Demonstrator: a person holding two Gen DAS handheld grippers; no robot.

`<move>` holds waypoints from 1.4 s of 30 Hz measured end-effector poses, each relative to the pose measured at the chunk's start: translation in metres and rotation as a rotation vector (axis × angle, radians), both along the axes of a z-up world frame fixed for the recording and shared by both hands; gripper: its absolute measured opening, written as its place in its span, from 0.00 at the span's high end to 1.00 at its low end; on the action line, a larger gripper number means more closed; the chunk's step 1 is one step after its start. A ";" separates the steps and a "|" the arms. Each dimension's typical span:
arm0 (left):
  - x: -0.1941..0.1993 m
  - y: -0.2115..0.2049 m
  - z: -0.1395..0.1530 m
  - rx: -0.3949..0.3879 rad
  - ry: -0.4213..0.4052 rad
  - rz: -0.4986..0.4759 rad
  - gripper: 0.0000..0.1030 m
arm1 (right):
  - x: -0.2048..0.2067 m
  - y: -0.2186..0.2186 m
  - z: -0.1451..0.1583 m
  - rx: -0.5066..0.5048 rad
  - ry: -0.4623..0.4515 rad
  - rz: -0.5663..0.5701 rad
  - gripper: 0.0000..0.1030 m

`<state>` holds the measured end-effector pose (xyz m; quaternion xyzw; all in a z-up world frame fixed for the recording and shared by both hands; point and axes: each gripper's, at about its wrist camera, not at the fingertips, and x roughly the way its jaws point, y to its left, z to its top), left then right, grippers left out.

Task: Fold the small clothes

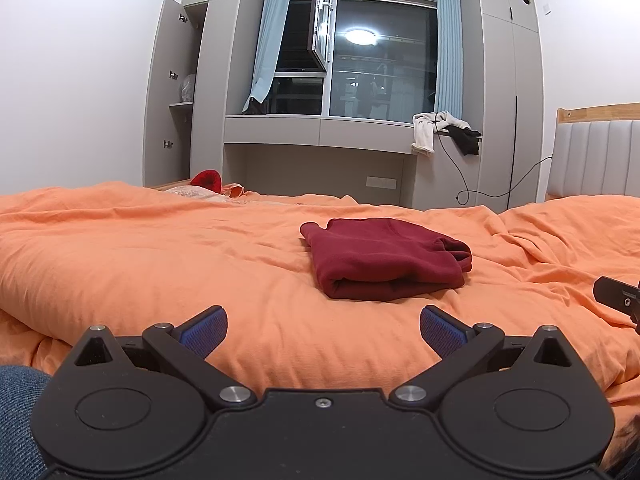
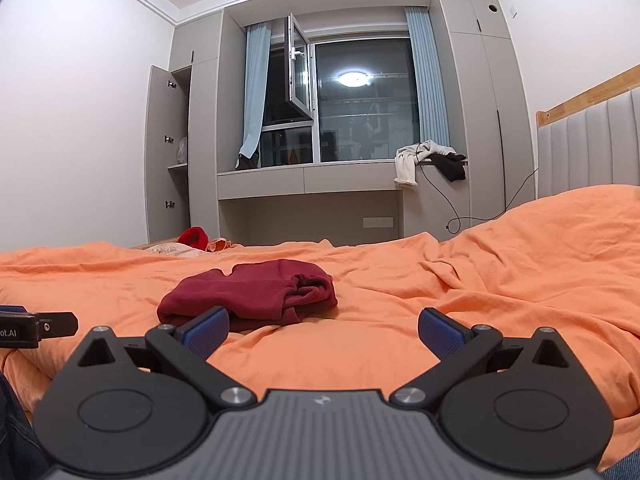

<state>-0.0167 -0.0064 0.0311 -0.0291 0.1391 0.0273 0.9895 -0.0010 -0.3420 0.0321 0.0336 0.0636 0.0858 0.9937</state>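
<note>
The maroon garment (image 1: 386, 262) lies folded on the orange duvet (image 1: 160, 248). The left gripper (image 1: 323, 332) and right gripper (image 2: 323, 332) stand wide apart, empty. Folding appears complete; next, fetch another garment.

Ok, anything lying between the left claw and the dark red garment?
Nothing: only bare orange bedding separates the open left claw from the folded dark red garment, clearest in the left wrist view.
</note>
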 end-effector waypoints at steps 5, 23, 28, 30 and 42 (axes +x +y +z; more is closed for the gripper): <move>0.000 0.000 0.000 0.000 0.000 0.000 0.01 | 0.000 0.000 0.000 0.000 0.000 0.000 0.00; 0.000 0.000 0.000 0.000 0.001 0.000 0.01 | -0.001 0.000 0.001 -0.001 0.001 0.000 0.00; 0.000 0.000 -0.001 0.013 0.003 0.016 0.01 | -0.001 0.000 0.001 -0.001 0.001 0.000 0.00; 0.002 -0.002 -0.002 0.016 0.007 0.017 0.01 | -0.001 0.001 0.001 -0.001 0.001 0.000 0.00; 0.002 -0.002 -0.002 0.015 0.010 0.016 0.01 | -0.001 0.001 0.002 -0.002 0.002 0.000 0.00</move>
